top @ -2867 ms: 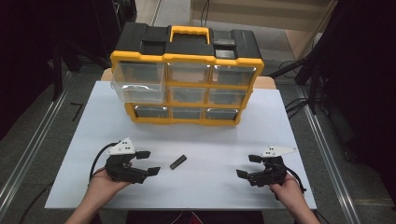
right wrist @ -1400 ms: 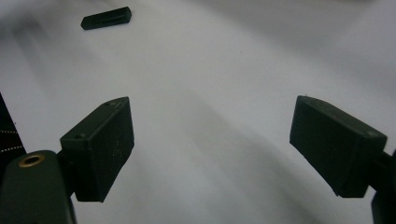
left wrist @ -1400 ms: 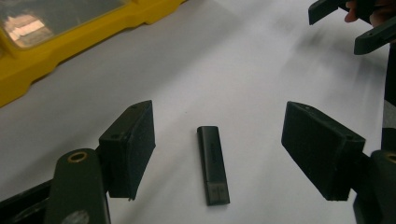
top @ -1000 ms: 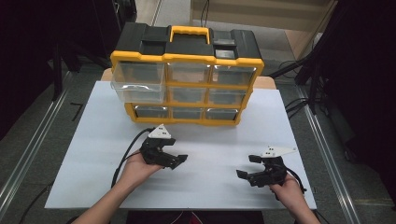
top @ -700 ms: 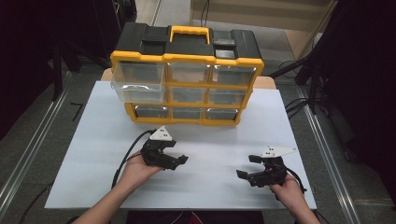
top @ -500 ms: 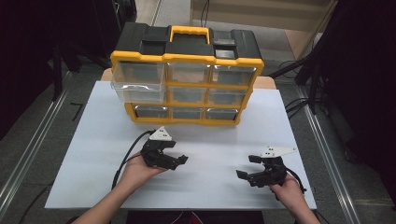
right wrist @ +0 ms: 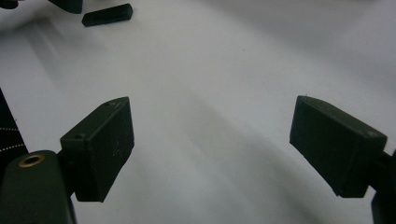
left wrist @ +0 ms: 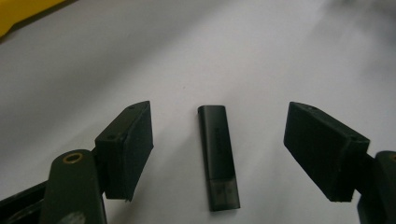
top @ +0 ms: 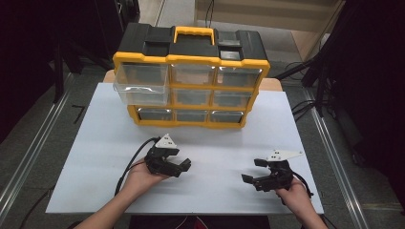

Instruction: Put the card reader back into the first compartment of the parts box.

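Note:
A small black USB stick lies flat on the white table top. In the left gripper view it sits between the two wide-apart jaws of my left gripper, touching neither one. The high view has that gripper held low over the table in front of the yellow-and-black drawer organizer, covering the stick. My right gripper rests open near the front right of the table with nothing between its jaws. From the right gripper view the stick lies far off at the top left.
The organizer stands at the back of the table, its upper-left clear drawer pulled out toward me. Metal rails run along both sides of the table. A cable trails from the left gripper.
My left gripper has moved from the front left of the table rightward and forward to the USB stick, and now straddles it. The right gripper has stayed put.

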`<state>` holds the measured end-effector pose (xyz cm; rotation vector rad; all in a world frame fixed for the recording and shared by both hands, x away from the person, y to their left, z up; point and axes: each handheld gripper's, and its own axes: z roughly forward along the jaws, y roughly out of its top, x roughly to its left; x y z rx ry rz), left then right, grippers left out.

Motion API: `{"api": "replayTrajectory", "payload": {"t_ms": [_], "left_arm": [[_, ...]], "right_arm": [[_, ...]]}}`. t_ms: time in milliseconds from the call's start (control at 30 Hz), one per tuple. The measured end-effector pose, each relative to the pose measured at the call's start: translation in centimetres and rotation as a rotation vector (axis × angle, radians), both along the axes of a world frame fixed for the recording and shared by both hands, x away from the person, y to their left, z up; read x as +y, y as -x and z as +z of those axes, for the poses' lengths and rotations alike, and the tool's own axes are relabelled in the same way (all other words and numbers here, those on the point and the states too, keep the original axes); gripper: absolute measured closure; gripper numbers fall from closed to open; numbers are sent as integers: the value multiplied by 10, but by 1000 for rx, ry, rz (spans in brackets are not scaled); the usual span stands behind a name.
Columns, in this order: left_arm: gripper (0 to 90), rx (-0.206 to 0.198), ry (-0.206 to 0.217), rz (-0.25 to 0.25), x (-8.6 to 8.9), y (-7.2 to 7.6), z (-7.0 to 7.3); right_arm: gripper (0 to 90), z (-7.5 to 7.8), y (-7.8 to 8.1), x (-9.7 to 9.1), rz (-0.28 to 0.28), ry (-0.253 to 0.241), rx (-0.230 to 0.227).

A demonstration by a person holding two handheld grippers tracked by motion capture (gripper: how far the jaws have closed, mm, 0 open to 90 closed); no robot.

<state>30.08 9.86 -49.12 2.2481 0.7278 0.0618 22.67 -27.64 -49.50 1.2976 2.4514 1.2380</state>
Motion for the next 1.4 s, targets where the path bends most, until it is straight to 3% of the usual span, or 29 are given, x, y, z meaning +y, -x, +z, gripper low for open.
{"api": "replayTrajectory", "payload": {"t_ms": [233,767,1000,1200,1400], "left_arm": [[288,17,-68,-8,-5,1,-7],[475,-105,-169,-15,-10,10,-8],[495,-114,-165,-21,-9,9,-9],[603,-117,-155,-23,-6,10,-9],[742,-65,-129,7,-5,6,-8]], "right_arm": [[122,0,0,0,-1,2,1],[122,-1,0,1,10,11,4],[122,-1,0,1,9,11,0],[122,-1,0,1,14,10,8],[122,-1,0,2,13,11,8]]}}
